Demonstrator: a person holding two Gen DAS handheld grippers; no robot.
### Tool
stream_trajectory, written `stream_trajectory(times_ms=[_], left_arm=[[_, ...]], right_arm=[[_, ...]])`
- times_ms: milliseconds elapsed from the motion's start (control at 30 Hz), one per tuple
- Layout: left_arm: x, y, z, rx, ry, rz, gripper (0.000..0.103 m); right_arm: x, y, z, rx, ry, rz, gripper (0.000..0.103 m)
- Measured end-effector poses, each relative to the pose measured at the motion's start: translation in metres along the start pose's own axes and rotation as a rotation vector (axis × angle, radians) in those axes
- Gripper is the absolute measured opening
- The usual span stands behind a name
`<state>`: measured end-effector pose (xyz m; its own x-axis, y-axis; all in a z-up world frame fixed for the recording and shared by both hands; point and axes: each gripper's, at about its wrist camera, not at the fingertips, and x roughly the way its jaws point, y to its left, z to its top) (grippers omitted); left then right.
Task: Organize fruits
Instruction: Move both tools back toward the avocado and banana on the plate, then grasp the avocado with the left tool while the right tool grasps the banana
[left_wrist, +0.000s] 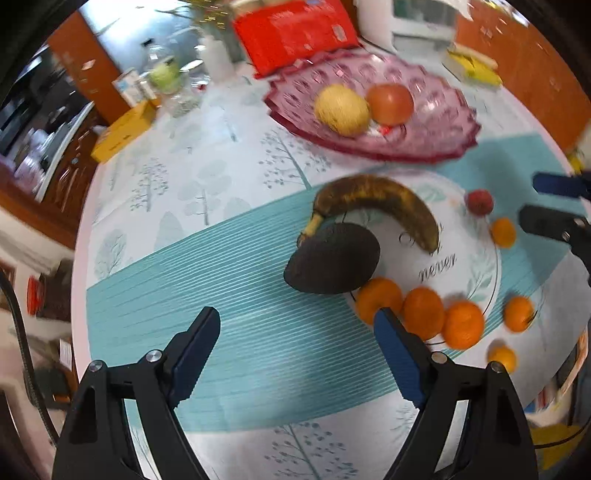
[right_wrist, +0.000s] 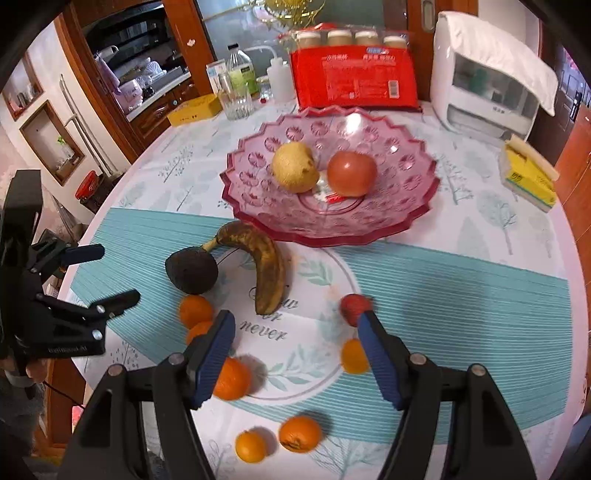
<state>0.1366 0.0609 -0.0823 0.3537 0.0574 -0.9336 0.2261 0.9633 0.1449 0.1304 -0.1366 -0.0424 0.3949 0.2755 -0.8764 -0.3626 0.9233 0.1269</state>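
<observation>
A pink glass fruit bowl (right_wrist: 406, 206) (left_wrist: 436, 122) holds a yellow pear (right_wrist: 294, 168) (left_wrist: 341, 109) and a red tomato (right_wrist: 351, 173) (left_wrist: 390, 103). On the mat in front lie a brown banana (right_wrist: 267, 271) (left_wrist: 384, 206), a dark avocado (right_wrist: 191, 270) (left_wrist: 332, 258), a small red fruit (right_wrist: 354, 304) (left_wrist: 479, 201) and several oranges (right_wrist: 195, 310) (left_wrist: 423, 312). My left gripper (left_wrist: 295, 350) (right_wrist: 110, 273) is open and empty, just short of the avocado. My right gripper (right_wrist: 295, 354) (left_wrist: 543, 201) is open and empty above the oranges.
At the table's back stand a red package (right_wrist: 354, 79), a white appliance (right_wrist: 487, 77), a glass (right_wrist: 236, 99), bottles (right_wrist: 242, 72) and a yellow box (right_wrist: 194, 109). A yellow sponge pack (right_wrist: 528, 173) lies at the right edge. Cabinets stand beyond the left edge.
</observation>
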Motion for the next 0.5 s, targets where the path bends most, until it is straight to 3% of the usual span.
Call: stream_trajectory(times_ms=[267,500], left_arm=[[0.044,0.003,0.025,0.147,0.038,-0.058,0.084],[0.063,0.003,0.043,0.260,0.017,-0.224,0.084]], right_arm=[[0.057,0.014,0.013,0.037,0.065,-0.034,0.070],[0.096,0.026,0.026,0.011,0.100,-0.081,0.070]])
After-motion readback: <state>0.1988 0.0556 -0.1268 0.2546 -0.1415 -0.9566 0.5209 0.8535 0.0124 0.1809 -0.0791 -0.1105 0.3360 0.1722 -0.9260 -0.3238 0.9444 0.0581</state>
